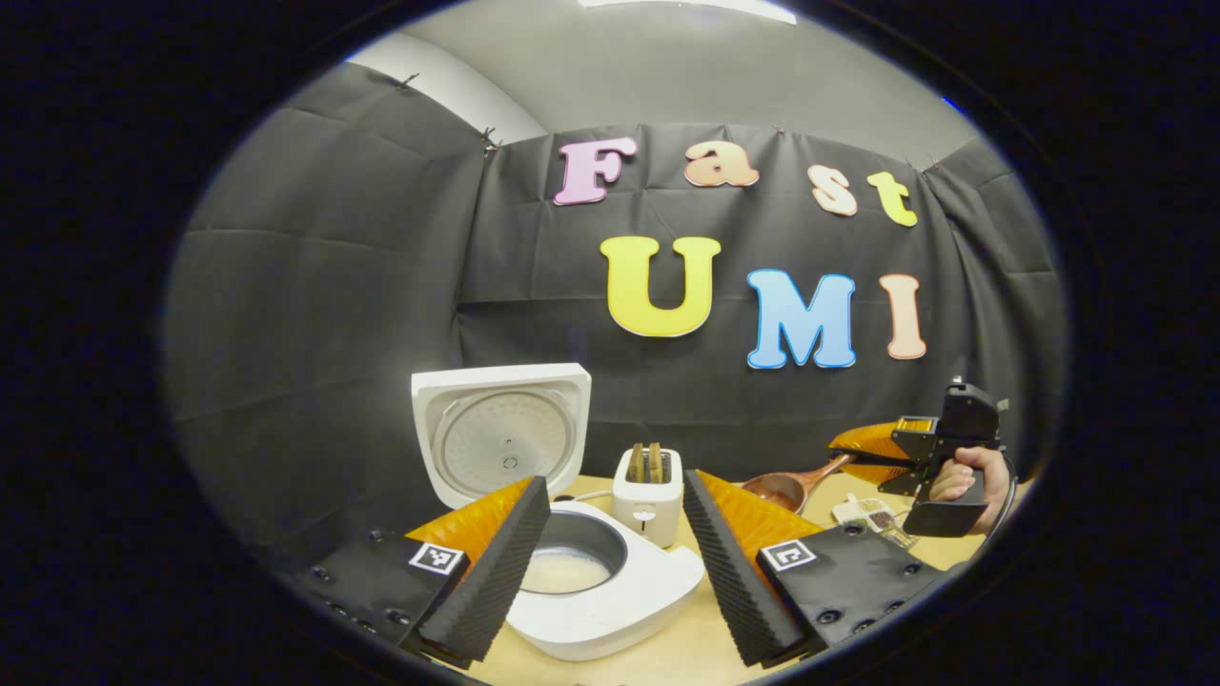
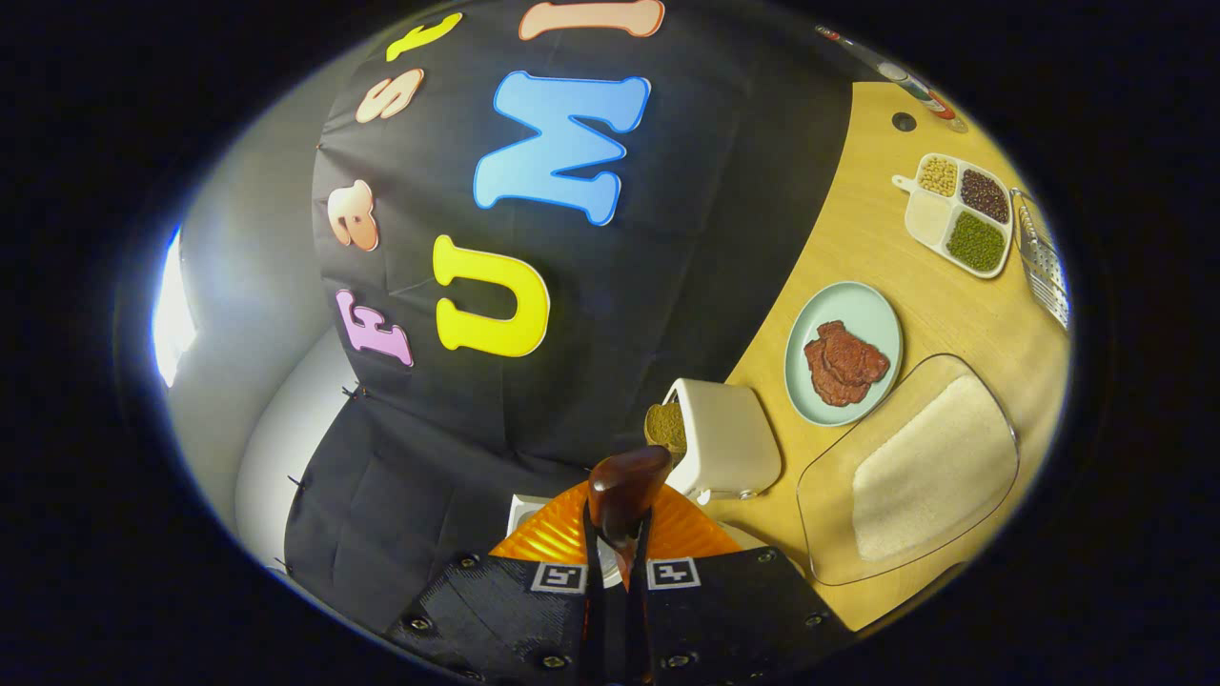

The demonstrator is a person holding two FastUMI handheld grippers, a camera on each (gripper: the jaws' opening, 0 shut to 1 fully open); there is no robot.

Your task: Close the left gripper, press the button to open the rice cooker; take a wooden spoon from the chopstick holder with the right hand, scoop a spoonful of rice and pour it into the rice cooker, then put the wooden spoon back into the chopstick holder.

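Wooden spoon (image 2: 624,491) is pinched in my right fingers (image 2: 618,572); left fingers (image 1: 610,553) spread; I'm keeping it level toward the cooker (image 1: 610,581).

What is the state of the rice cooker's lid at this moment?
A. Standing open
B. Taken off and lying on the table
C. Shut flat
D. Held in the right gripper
A: in the left gripper view the lid stands upright behind the rice cooker, whose inner pot is exposed with rice in it.

Rice cooker (image 1: 610,581) open, rice inside; wooden spoon (image 1: 791,486) apparently empty.
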